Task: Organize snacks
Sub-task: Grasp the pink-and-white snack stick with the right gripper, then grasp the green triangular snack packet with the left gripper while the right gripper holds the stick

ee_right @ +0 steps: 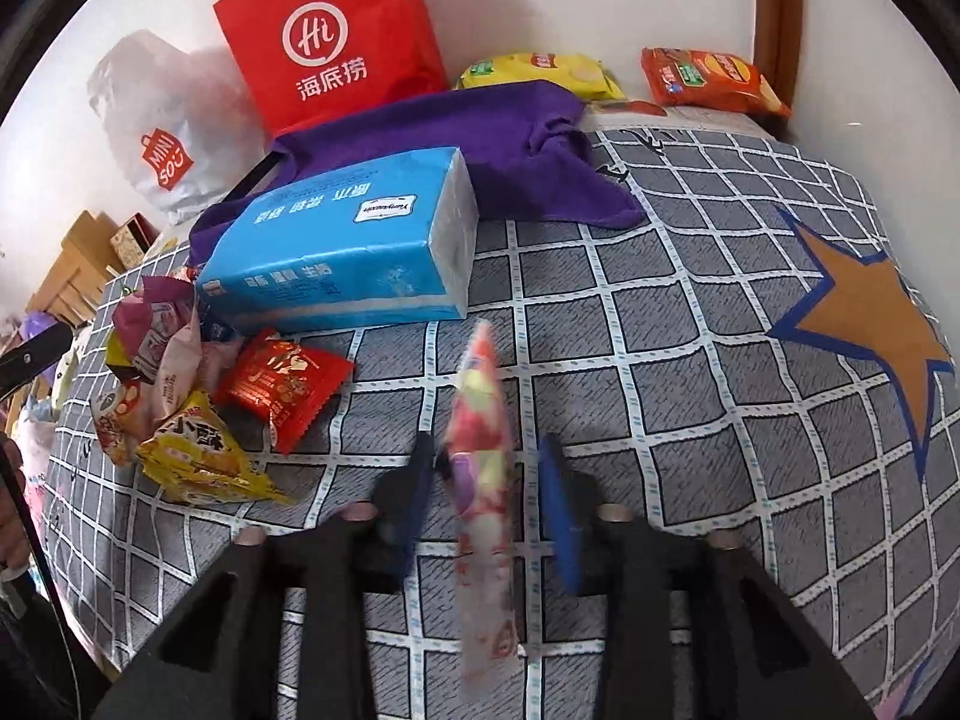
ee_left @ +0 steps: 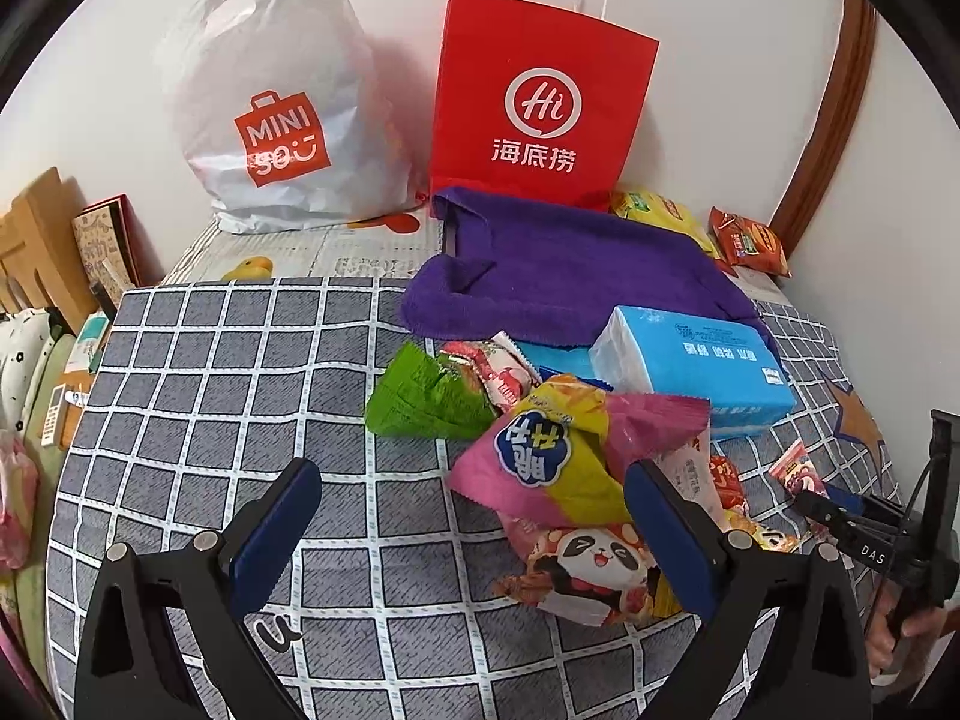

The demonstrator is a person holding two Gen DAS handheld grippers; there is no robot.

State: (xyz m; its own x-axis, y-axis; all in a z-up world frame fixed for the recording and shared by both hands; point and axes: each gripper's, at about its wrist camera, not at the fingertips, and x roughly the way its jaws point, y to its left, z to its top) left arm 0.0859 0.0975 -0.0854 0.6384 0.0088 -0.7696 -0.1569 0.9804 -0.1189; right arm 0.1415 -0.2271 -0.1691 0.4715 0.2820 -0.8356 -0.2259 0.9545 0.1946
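Left tongs (ee_left: 471, 504) wide apart over the snack pile (ee_left: 540, 450); right tongs (ee_right: 489, 480) narrow, pink packet (ee_right: 480, 480) blurred between untouching pads.

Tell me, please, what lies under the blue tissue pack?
The tissue pack rests partly on the purple towel and partly on the checked bedsheet. Anything beneath its middle is hidden.

Open checked cover (ee_left: 240, 360) lies left of the snack heap (ee_left: 540, 456); tissue pack (ee_left: 690, 366) blocks behind.
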